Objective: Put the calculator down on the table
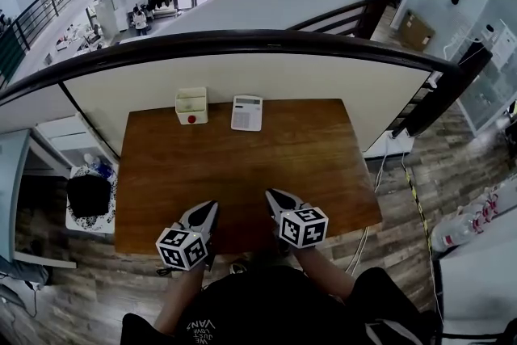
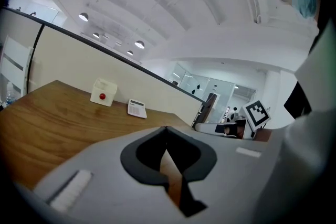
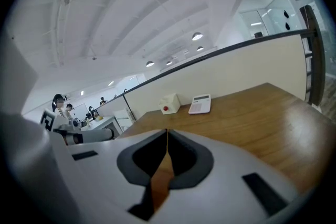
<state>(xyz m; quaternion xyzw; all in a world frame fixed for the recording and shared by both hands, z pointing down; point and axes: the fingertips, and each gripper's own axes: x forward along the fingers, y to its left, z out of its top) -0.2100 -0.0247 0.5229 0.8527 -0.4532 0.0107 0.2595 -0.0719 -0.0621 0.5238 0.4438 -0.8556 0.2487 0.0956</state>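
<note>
Smooth wooden table with soft sheen, matt white plastic calculator, matt cream box

Calculator flat on table far edge, just right of white box.

You wear a black top with white lettering on the chest. Your left gripper and right gripper are pale grey with dark inner pads. The left cube and right cube bear black-and-white square markers.
</note>
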